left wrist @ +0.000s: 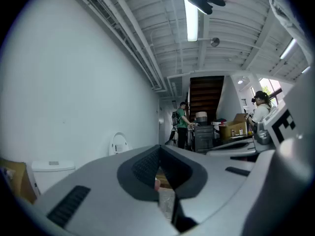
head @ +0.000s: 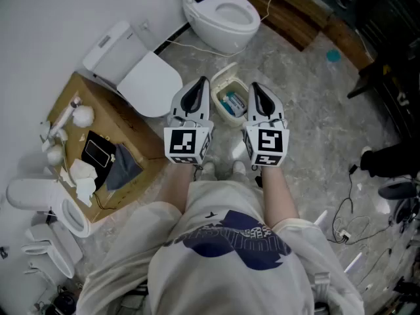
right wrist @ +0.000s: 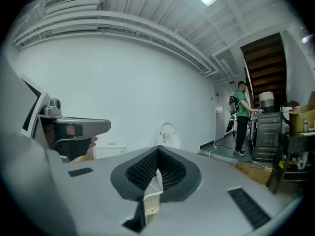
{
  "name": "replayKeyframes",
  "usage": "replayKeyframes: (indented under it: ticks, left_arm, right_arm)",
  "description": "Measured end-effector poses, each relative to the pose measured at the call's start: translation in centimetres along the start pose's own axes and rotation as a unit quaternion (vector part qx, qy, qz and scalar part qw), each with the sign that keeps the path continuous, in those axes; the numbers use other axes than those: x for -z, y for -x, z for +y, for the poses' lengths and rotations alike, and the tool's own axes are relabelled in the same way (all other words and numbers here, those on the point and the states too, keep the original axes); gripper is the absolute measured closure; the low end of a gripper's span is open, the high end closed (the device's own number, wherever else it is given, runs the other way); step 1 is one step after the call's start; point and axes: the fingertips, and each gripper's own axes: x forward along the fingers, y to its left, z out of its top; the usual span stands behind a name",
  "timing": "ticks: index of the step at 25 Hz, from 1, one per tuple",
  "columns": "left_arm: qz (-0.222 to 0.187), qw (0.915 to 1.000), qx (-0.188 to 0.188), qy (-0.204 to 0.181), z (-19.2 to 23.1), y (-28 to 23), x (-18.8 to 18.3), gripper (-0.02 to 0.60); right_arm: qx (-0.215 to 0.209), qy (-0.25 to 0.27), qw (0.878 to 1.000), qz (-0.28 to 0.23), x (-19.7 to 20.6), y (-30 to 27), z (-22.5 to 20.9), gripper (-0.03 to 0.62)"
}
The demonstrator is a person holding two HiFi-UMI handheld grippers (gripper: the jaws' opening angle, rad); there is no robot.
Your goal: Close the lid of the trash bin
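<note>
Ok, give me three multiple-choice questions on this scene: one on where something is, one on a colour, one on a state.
1. Where does the small cream plastic trash bin stand?
A. On a shelf
B. On the floor, between the left tool and the right tool
C. On a chair

2. What colour shows among the things inside it?
A. Blue
B. Red
C. Orange

3. How is the bin's lid?
A. Shut flat
B. Open, tipped back
C. Taken off and held in a tool

Answers:
1. B: in the head view the bin shows on the floor between the two tool tips.
2. A: blue items lie in it.
3. B: the lid stands back and the inside shows.
</note>
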Motion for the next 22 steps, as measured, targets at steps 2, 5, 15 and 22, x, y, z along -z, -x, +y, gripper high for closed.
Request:
replayKeyframes:
  ticks: [2,5,15,22]
  left_arm:
    - [0.0,1.0,0.0,0.0,0.0,0.1,-0.1,0.581]
    - [0.002,1.0,0.0,0.001,-0.1,0.2,0.0,0.581]
    - [0.017,0.9996,0.007,0.022,-0.2,0.8,1.2,0.581]
    - [0.037,0.9976,-0.009,0.058,0.7,0.6,2.4,0.316]
  right_arm:
    - [-0.001,0.002,1.0,0.0,0.0,0.1,0.1,0.586]
    - [-0.003,0.004,1.0,0.004,0.2,0.2,0.2,0.586]
    - [-0.034,-0.066,0.997,-0.001,1.3,0.6,0.0,0.583]
    - [-0.038,-0.117,0.992,0.018,2.9,0.3,-1.2,0.172]
